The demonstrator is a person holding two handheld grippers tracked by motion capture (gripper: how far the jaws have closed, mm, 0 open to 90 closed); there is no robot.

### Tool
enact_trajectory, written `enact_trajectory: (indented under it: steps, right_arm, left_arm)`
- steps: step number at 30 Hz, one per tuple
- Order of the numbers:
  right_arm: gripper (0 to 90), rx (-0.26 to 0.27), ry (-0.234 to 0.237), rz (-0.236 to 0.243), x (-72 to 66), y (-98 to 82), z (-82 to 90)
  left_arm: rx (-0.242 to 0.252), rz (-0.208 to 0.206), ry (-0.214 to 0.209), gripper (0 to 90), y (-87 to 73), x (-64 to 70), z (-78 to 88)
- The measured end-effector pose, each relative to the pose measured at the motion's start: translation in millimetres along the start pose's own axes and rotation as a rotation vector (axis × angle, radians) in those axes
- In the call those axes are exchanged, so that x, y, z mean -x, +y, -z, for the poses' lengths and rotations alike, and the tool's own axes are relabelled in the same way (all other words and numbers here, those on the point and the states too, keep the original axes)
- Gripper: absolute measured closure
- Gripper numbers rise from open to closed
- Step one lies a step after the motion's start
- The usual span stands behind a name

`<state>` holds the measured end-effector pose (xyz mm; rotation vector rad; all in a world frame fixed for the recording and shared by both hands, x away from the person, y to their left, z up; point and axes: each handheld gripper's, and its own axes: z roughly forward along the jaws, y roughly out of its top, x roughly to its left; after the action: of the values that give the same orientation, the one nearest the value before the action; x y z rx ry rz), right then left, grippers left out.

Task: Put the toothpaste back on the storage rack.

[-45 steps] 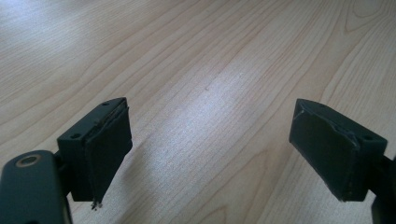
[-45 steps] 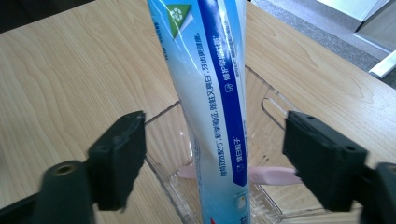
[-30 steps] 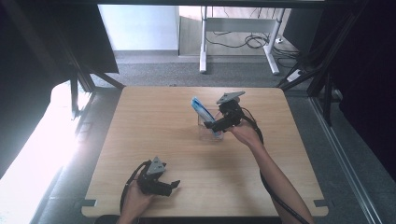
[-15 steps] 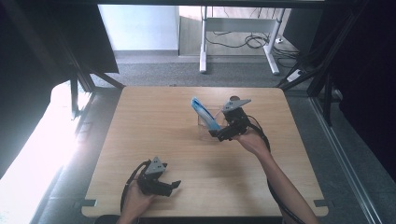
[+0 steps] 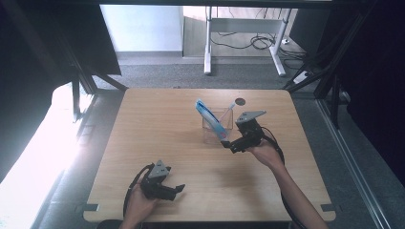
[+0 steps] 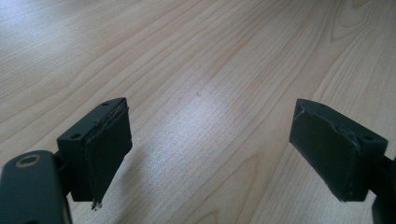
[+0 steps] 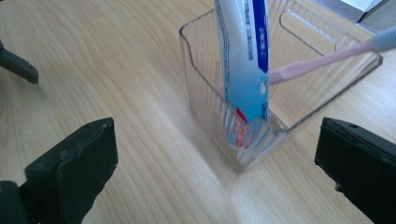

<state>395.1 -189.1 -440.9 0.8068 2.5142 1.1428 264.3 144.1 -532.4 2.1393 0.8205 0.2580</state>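
A clear ribbed plastic holder stands near the middle of the wooden table. A blue and white toothpaste tube leans in it, cap end down. A pink toothbrush rests slanted inside as well. My right gripper is open just on the near right side of the holder, with nothing between its jaws. Down at the table's front edge my left gripper is open over bare wood.
A round cable hole sits in the table behind the holder. Beyond the far edge are grey floor, white desk legs and cables. Dark frame struts flank the table on both sides.
My right gripper has drawn back from the holder toward the person and to the right; the toothpaste tube now stands free in the holder. The left gripper has stayed put.
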Motion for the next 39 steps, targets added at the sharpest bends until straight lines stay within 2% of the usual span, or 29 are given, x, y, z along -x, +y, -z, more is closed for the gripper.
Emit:
enact_trajectory:
  steps: [12,20,29,34,39]
  right_arm:
    - [0.0,0.01,-0.008,-0.009,-4.2,-20.7,21.5]
    - [0.0,0.006,-0.03,-0.02,-7.2,-36.8,35.7]
    - [0.0,0.015,-0.066,-0.031,-15.0,-61.9,49.7]
    - [0.0,0.015,-0.068,-0.041,-20.4,-77.0,53.5]
    - [0.0,-0.006,-0.083,-0.053,-26.1,-91.5,56.3]
  left_arm:
    - [-0.01,-0.002,0.002,13.2,-0.1,0.0,-0.6]
    - [-0.009,-0.003,0.007,13.2,-0.1,0.0,-0.2]
    - [-0.012,-0.008,0.011,13.2,-0.2,0.5,-0.8]
    - [-0.012,-0.005,0.013,13.2,-0.3,0.8,-0.9]
    - [-0.014,-0.007,0.014,13.2,-0.4,1.1,-0.9]
